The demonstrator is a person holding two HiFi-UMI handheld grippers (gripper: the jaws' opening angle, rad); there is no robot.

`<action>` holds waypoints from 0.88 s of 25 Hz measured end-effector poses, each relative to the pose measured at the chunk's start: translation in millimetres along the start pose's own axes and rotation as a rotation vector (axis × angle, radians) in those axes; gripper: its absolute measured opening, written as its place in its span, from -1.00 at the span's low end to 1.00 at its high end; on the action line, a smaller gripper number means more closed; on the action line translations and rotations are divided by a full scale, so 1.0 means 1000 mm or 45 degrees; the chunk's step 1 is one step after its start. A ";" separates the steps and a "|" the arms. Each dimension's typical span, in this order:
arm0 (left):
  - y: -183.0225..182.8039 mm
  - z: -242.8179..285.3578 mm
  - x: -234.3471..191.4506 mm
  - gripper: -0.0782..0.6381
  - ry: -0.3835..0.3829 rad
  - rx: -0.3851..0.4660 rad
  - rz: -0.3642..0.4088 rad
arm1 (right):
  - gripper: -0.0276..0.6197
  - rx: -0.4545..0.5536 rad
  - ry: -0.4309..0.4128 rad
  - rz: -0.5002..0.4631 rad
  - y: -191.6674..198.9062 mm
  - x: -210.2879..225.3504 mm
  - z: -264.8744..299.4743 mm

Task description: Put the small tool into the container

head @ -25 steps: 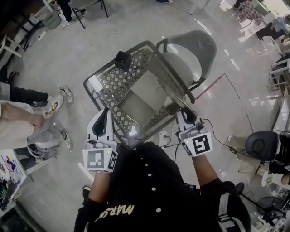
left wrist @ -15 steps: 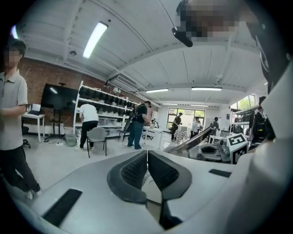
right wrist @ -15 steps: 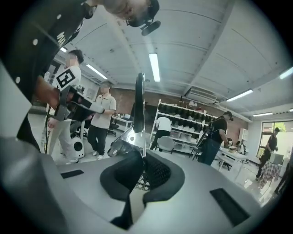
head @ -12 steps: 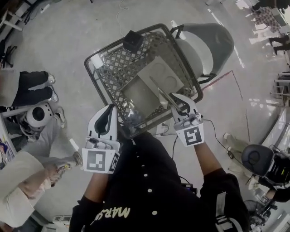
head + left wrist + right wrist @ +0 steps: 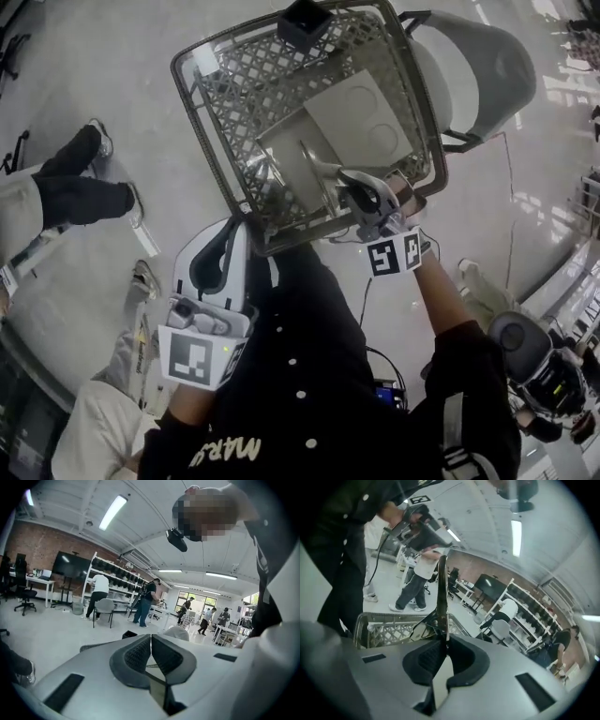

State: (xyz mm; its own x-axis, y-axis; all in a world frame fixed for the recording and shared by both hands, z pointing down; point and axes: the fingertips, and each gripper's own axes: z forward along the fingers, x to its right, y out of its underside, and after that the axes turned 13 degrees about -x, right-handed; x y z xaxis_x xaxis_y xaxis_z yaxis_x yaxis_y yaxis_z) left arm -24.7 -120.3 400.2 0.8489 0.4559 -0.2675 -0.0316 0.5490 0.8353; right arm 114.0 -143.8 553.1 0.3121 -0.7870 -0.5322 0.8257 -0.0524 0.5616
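Steel-grey and thin, the small tool [image 5: 319,167] is clamped between the jaws of the right gripper [image 5: 361,195]. It juts out over the inside of the lattice-walled container [image 5: 246,103], over the pale card sheet [image 5: 366,112] lying in it. That gripper sits at the container's 5 o'clock rim. The left gripper [image 5: 225,246] hangs outside the container near its 7 o'clock corner, jaws pressed together with nothing between them. A black box [image 5: 305,21] perches on the 12 o'clock rim.

Grey chair [image 5: 489,67], bystander's dark-trousered leg [image 5: 75,192]
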 end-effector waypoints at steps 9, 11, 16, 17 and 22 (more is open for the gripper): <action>0.048 0.024 0.001 -0.70 0.006 -0.109 -0.135 | -0.85 -0.082 -0.030 -0.607 0.044 -0.038 0.074; 0.054 0.027 -0.001 -0.70 0.002 -0.117 -0.144 | -0.85 -0.090 -0.019 -0.744 0.051 -0.047 0.085; 0.070 0.031 -0.008 -0.70 -0.005 -0.129 -0.177 | -0.84 -0.045 0.052 -1.047 0.058 -0.070 0.106; 0.074 0.032 -0.009 -0.70 -0.006 -0.133 -0.185 | -0.84 -0.042 0.062 -1.094 0.062 -0.075 0.110; 0.089 0.034 -0.011 -0.70 0.008 -0.159 -0.224 | -0.84 0.025 0.109 -1.309 0.066 -0.084 0.120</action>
State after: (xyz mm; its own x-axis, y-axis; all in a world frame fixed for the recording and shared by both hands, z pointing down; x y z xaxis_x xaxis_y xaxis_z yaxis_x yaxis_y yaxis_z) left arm -18.5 -100.6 493.5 0.8438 0.3492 -0.4074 0.0518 0.7027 0.7096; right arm 85.7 -154.9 711.3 -0.5076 -0.3097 -0.8040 0.7048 -0.6860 -0.1807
